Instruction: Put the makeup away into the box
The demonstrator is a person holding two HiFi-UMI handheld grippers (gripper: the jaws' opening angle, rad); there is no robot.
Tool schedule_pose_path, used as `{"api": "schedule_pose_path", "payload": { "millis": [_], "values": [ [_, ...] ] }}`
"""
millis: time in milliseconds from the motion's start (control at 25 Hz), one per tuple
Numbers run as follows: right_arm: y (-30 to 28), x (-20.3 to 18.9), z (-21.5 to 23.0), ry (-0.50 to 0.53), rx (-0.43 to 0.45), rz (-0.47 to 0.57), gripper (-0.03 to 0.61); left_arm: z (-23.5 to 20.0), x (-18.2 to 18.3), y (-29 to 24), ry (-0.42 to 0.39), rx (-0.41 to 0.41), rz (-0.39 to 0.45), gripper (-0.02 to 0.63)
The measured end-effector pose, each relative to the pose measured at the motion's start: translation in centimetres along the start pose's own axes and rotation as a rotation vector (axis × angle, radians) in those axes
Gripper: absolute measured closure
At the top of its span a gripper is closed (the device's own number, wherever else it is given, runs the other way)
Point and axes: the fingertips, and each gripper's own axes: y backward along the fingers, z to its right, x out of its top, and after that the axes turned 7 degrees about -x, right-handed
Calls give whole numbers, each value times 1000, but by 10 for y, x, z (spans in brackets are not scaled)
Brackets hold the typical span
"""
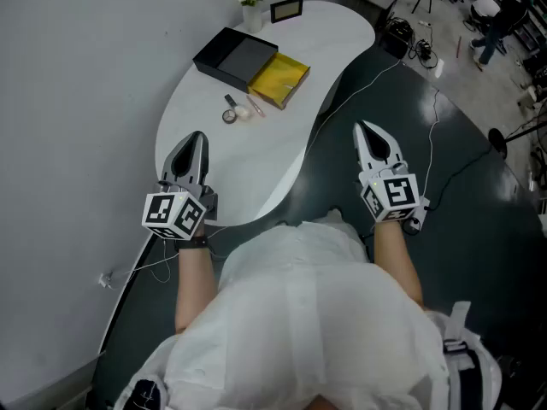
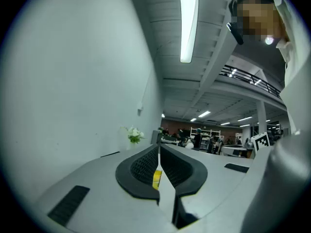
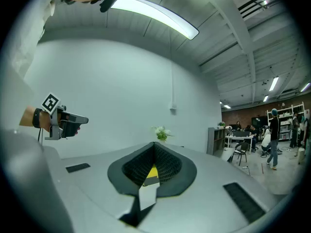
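Makeup (image 1: 242, 110) on table (image 1: 256, 165), well beyond left gripper (image 1: 197, 137) and right gripper (image 1: 362, 128), jaws clenched, empty.

Bright ceiling strip light (image 2: 188, 21), soft shadows, fisheye-warped dark edges, sharp head view

Left gripper (image 2: 159, 148), fingers (image 2: 185, 170) together

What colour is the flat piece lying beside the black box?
The flat piece is yellow; the head view shows it best.
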Motion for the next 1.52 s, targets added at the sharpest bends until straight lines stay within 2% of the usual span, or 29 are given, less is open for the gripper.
{"api": "schedule_pose_path", "payload": {
  "millis": [480,720,960,1400,1520],
  "values": [
    [-5,-2,8,2,2,1,569,3,-2,-16,-13,-37,-13,588],
    [-10,-7,6,-61,49,-15,568,-1,-13,-24,-7,-43,-45,588],
    [-17,-25,-6,-52,89,-85,568,-5,-25,-24,2,-45,-71,588],
    [-47,-32,-58,40,232,-130,563,-17,-42,-8,12,-21,-93,588],
    [-58,-36,-70,51,269,-154,527,-22,-46,-4,26,0,-94,588]
  ]
}}
